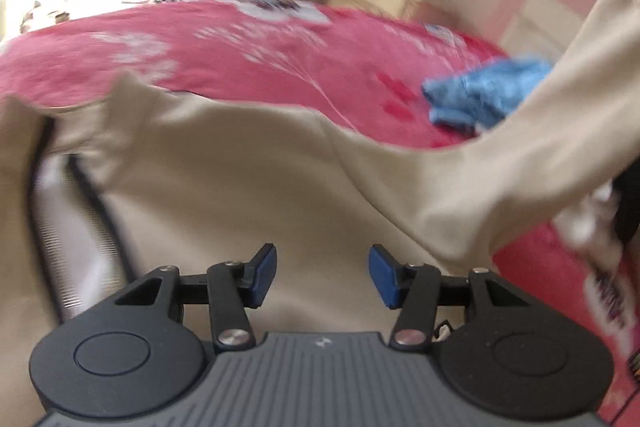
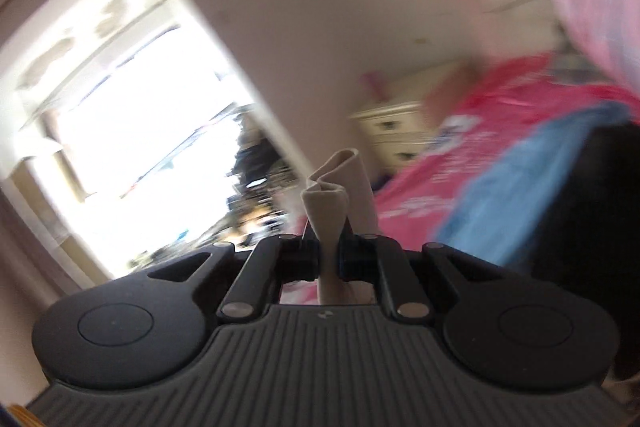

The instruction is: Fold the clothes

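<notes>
**Insp:** Start w/ the biggest item. What did you have in view?

**Op:** The bed [image 1: 240, 39], covered by a pink printed spread; it filled the left wrist view from edge to edge. In the right wrist view it sat tilted at the right, heavily blurred.

**Insp:** Next down?

**Op:** The beige garment [image 1: 248, 179]. It lay across the near part of the bed, directly under my left gripper, w/ one portion drawn up toward the right edge of frame. A dark-trimmed edge showed at its left side.

**Insp:** Other items?

**Op:** A cream dresser [image 2: 394, 133] against the wall beyond the bed, then a crumpled blue cloth [image 1: 484, 95] on the spread, past the beige garment, approx. mid-right.

**Insp:** Tool state?

**Op:** Left gripper [image 1: 322, 277]: jaws apart, blue pads clear of the fabric, nothing between them. Right gripper [image 2: 329, 263]: jaws together, clamped on a bunched fold of the beige garment, which stuck up past the fingertips. Couldn't tell which part of the garment that was.
</notes>
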A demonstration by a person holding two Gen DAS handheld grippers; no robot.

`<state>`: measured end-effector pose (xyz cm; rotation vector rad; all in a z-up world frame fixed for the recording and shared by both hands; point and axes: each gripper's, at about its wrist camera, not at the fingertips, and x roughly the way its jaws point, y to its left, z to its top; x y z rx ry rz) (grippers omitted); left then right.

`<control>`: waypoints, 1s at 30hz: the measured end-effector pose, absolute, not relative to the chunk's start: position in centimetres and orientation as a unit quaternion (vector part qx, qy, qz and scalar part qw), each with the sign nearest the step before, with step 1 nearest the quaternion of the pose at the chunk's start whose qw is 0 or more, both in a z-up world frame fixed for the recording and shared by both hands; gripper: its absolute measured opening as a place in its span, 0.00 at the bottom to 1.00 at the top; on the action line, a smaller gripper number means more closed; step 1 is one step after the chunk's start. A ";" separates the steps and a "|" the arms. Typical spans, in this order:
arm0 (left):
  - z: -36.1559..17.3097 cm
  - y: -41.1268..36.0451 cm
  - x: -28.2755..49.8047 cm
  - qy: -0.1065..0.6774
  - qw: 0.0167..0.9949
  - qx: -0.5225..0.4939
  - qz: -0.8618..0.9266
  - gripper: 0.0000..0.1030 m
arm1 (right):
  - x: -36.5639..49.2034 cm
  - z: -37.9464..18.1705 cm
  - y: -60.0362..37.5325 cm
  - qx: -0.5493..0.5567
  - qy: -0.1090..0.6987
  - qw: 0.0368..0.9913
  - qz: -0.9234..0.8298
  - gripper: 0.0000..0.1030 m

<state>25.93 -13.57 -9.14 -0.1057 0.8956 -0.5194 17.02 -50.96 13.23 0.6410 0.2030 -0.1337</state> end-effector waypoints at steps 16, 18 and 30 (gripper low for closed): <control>0.1 19.2 11.1 0.375 0.918 -0.129 0.021 0.50 | 14.8 9.8 -16.0 0.242 0.256 0.863 0.361 0.23; -0.9 21.0 9.4 0.393 0.909 -0.136 0.039 0.51 | 14.4 5.1 -12.5 0.227 0.332 0.834 0.378 0.39; -3.6 16.3 7.3 0.425 0.900 -0.098 -0.004 0.52 | 4.1 -4.3 -24.1 0.407 0.447 0.768 0.211 0.47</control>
